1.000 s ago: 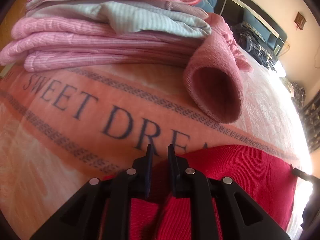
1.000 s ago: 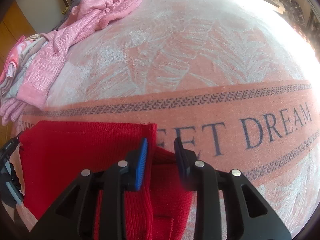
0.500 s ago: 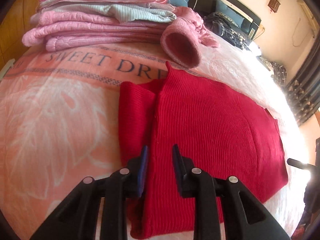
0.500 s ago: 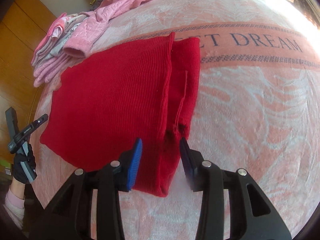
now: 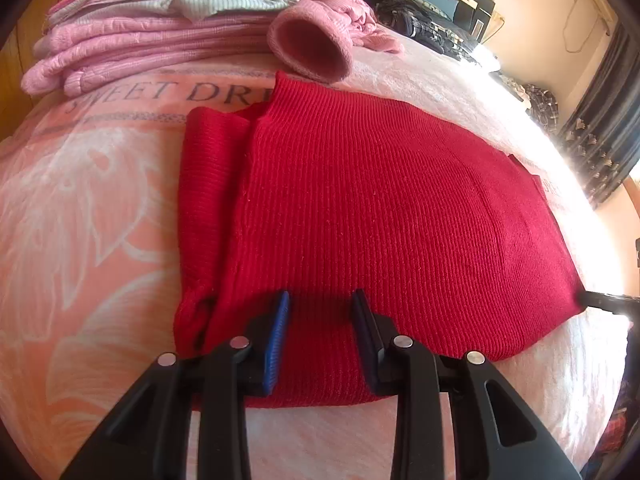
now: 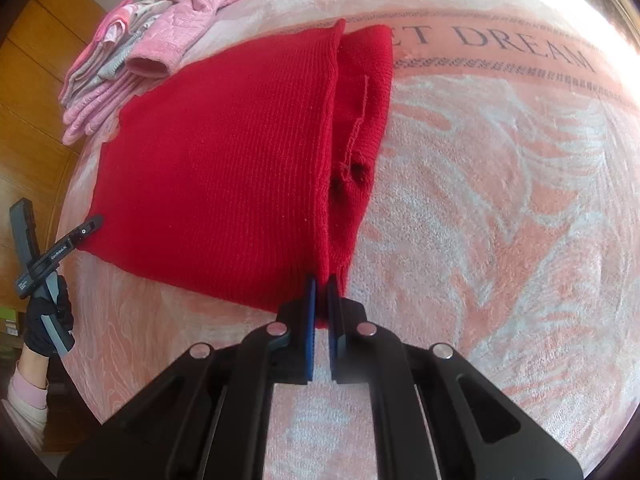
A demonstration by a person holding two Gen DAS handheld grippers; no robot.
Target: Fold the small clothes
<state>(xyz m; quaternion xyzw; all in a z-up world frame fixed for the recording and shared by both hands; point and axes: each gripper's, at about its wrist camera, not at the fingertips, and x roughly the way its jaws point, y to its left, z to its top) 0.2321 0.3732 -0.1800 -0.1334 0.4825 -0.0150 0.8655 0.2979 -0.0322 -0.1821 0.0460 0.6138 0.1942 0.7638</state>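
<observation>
Red knit garment [image 5: 380, 208] spread flat on bed [image 5: 88, 216], long axis toward upper frame. Right tongs [image 6: 321, 300] clenched on near corner; left tongs [image 5: 320, 320] released over near hem.

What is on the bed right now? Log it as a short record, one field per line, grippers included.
surface: pink blanket printed with SWEET DREAM lettering
garment: red knit sweater, lying flat, one side folded over along its length
left gripper: open, over the near edge of the sweater
right gripper: shut on the near corner of the sweater, at the fold
stack: folded pink and grey clothes beyond the sweater
loose item: pink sleeve cuff near the sweater's far edge
</observation>
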